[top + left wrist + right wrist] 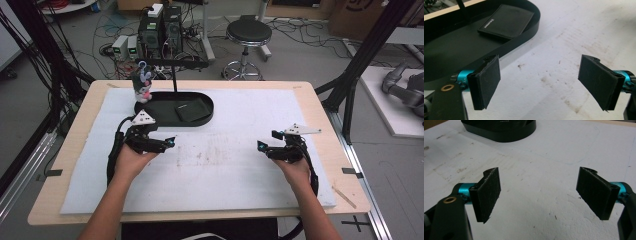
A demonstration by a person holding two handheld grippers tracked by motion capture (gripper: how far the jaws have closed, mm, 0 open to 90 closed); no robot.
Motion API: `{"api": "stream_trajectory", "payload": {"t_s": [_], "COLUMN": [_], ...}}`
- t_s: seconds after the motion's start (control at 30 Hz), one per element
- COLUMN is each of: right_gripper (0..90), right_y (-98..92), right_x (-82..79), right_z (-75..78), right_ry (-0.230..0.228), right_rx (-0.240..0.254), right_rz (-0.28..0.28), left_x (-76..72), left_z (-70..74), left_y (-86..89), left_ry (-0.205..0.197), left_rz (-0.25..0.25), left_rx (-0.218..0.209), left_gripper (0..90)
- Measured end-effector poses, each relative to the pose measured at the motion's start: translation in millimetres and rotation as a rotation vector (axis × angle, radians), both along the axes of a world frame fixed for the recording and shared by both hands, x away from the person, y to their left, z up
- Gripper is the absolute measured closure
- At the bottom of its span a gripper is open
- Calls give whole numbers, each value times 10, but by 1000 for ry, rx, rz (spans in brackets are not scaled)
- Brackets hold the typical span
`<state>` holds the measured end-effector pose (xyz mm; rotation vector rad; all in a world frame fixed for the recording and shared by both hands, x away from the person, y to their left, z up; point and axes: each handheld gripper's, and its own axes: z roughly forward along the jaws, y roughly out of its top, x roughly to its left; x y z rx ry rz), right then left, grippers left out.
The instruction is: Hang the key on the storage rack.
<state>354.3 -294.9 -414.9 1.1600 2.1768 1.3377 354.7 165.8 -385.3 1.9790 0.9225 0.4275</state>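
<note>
A black oval tray (155,100) lies at the back left of the white foam mat (240,120), with a thin black post rising from its rear. A black wallet (191,111) lies flat in the tray's right half. A small grey plush figure (142,82) stands at the tray's left end. My left gripper (171,142) is open just in front of the tray, low over the mat; its view has the tray rim (509,45) and wallet (506,21) close ahead. My right gripper (260,146) is open over the mat's right half, nothing between its jaws.
The mat covers a wooden table (70,130). Beyond the far edge stand a black stool (248,35), computer boxes (160,30) and loose cables on the floor. Black frame posts (350,75) rise at the table's right.
</note>
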Motion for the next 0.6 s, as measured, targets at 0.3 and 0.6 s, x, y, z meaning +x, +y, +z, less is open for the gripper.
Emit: {"api": "stream_trajectory", "payload": {"t_s": [0.3, 0.6], "right_gripper": [201, 201], "right_y": [12, 13], "right_x": [1, -23], "right_z": [-6, 8], "right_ry": [-5, -3], "right_rx": [-15, -21], "right_rz": [6, -1], "left_x": [-59, -50], "left_z": [-83, -86], "left_y": [-64, -78], "left_ry": [10, 2], "left_rz": [-29, -39], "left_rx": [7, 13], "left_gripper": [179, 179]}}
